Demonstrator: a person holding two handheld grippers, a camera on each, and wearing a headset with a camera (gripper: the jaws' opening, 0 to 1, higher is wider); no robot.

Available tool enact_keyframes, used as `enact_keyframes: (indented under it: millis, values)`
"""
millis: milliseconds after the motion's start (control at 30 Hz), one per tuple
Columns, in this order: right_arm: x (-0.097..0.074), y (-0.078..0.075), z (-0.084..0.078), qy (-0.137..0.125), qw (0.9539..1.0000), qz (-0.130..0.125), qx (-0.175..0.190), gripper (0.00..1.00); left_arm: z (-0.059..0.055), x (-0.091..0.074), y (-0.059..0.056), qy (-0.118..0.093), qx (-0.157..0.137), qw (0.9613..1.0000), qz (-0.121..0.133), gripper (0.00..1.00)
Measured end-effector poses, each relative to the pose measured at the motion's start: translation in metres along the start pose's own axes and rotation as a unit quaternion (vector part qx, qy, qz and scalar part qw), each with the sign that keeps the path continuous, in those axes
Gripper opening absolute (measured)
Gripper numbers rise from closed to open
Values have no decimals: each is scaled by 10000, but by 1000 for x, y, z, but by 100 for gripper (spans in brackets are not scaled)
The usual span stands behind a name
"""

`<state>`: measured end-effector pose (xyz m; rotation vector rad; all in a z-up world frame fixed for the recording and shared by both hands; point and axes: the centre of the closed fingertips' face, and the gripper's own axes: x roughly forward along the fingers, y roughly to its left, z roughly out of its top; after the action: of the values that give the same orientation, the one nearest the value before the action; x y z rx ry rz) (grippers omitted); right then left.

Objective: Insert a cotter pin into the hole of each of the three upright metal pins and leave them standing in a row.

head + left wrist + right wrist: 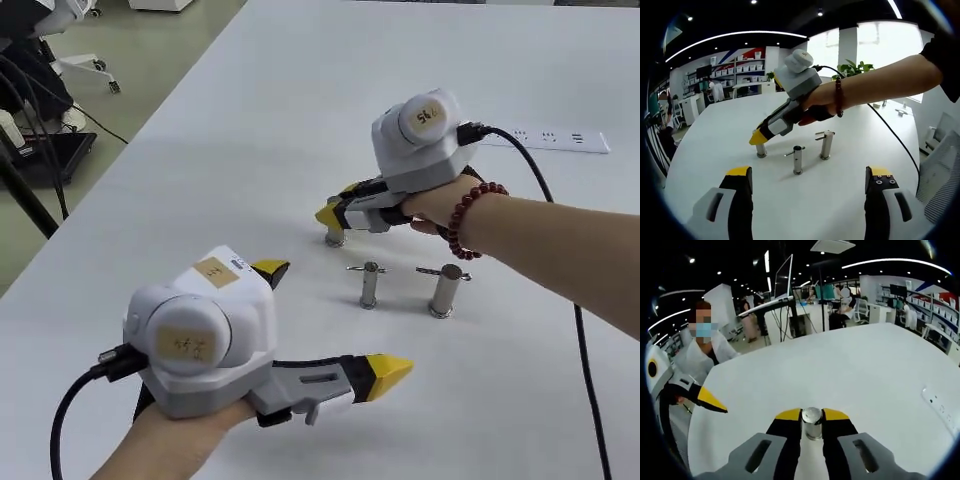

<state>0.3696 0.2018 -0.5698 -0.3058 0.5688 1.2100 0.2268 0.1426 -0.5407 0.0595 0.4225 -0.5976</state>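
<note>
Metal pins, three, stood upright in a row on the white table [250, 150].

- Your left gripper [332, 318]: jaws spread wide, holding nothing, near the row.
- Leftmost pin [335, 237]: your right gripper [812, 416] was clamped round its upper end. Whether its hole was filled could not be told.
- Middle pin [370, 286]: cotter pin [358, 267] crosswise near the top.
- Right pin [444, 291]: second cotter pin [430, 271], likewise.
- Handling, by judgement: stiff, smooth, slippery, easily toppled. Grip the barrel below the hole.
</note>
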Motion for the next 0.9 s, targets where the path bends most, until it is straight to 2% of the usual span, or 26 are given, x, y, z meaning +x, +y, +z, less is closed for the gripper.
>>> enact_keyframes:
  millis: [67, 233, 533, 700, 900]
  values:
    - [0, 0, 0, 15, 10000, -9, 90, 10, 0, 0, -1, 0, -2, 10000, -16, 92]
    - [-1, 2, 0, 136, 9995, -19, -298, 9, 0, 1, -1, 18, 23, 10000, -24, 92]
    - [-9, 11, -1, 184, 9990, -77, -400, 8, 4, 1, 2, -43, -4, 10000, -9, 93]
    - [-17, 9, 3, 87, 9997, -58, -214, 8, 5, 1, 2, -57, 28, 10000, -10, 93]
    - [-32, -2, -6, 146, 9997, -117, -131, 8, 6, 1, 3, -76, 42, 10000, -10, 93]
